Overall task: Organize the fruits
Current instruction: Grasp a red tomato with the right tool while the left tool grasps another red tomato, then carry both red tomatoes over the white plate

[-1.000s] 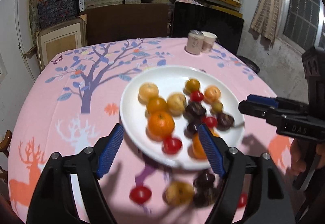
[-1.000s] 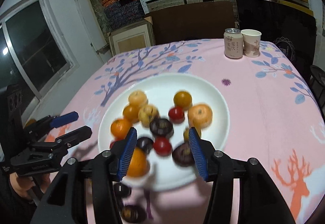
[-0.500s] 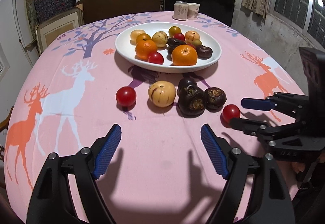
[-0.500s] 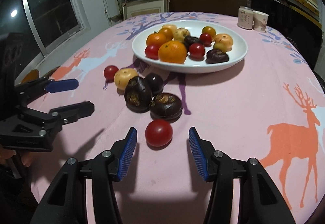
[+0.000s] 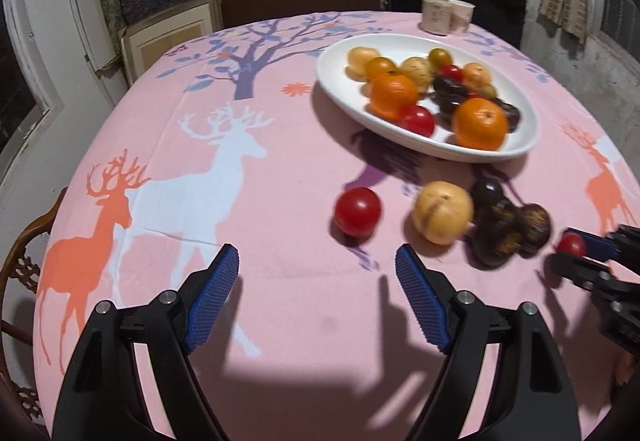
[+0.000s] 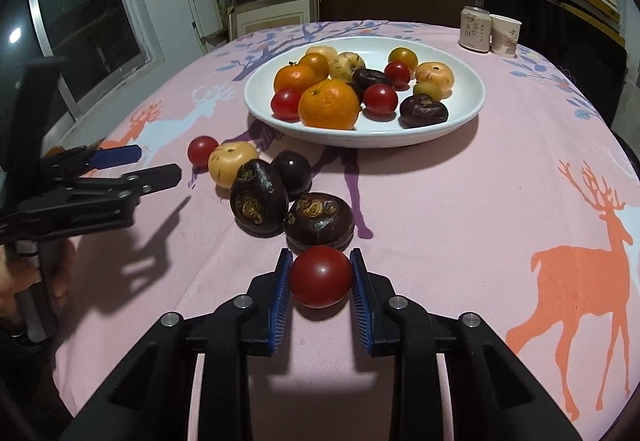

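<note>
While a white plate (image 6: 460, 121) of mixed fruit sits mid-table, 5 fruits lie loose on the pink cloth (image 6: 460, 221) before it. Nearest, the right gripper (image 6: 320, 281) brackets a red tomato (image 6: 320, 276), pads touching. Squeeze gently, lift straight. Left gripper (image 5: 316, 293) hangs wide apart, empty.

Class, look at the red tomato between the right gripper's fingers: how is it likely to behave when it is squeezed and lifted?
The red tomato is round and glossy, so it may slip or roll from the right gripper. Its skin looks thin; hard squeezing could split it. It seems small, probably light.
</note>
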`<action>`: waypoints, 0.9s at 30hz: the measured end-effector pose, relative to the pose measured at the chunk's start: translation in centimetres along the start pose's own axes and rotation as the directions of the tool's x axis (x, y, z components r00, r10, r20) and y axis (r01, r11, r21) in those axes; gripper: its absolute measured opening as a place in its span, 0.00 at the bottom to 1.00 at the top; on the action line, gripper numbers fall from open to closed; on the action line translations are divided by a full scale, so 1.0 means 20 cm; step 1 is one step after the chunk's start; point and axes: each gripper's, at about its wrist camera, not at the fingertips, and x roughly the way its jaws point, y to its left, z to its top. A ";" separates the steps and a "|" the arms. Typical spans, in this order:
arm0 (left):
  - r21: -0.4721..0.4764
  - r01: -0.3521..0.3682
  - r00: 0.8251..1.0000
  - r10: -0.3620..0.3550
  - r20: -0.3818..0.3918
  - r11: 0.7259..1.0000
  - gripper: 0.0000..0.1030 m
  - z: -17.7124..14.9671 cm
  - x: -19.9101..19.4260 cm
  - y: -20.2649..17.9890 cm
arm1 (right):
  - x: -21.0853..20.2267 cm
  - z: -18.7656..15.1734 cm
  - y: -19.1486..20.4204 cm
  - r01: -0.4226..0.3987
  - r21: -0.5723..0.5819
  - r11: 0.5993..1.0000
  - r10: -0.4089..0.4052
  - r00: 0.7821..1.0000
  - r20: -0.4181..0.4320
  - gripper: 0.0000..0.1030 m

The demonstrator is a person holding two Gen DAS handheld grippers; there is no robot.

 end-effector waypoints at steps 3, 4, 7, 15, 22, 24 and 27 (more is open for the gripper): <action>0.027 0.003 1.000 -0.003 -0.019 1.000 0.71 0.04 0.06 -0.02 | 0.00 0.00 -0.01 -0.016 0.004 1.000 0.016 1.000 0.005 0.28; 0.040 0.009 1.000 -0.008 -0.023 0.999 0.70 0.05 0.08 -0.03 | 0.00 0.01 -0.01 -0.020 0.004 1.000 0.020 1.000 0.005 0.28; 0.085 0.000 1.000 0.002 -0.030 0.996 0.60 0.08 0.13 -0.09 | 0.00 0.01 -0.02 -0.034 0.014 0.999 0.034 0.999 0.000 0.28; 0.113 0.045 0.999 -0.043 -0.023 0.993 0.28 0.08 0.14 -0.14 | 0.00 0.01 -0.01 -0.040 0.014 0.999 0.040 0.999 0.013 0.28; 0.053 0.098 0.995 -0.099 0.007 0.994 0.28 0.04 0.03 -0.09 | -0.03 0.00 -0.03 -0.044 0.019 0.999 0.044 0.998 0.040 0.28; 0.055 0.112 0.993 -0.114 0.025 0.992 0.28 0.02 -0.03 -0.10 | -0.04 0.00 -0.03 -0.042 0.022 0.999 0.040 0.998 0.050 0.28; 0.054 0.134 0.990 -0.136 0.046 0.990 0.28 -0.01 -0.11 -0.10 | -0.06 0.00 -0.04 -0.044 0.029 0.999 0.042 0.997 0.067 0.28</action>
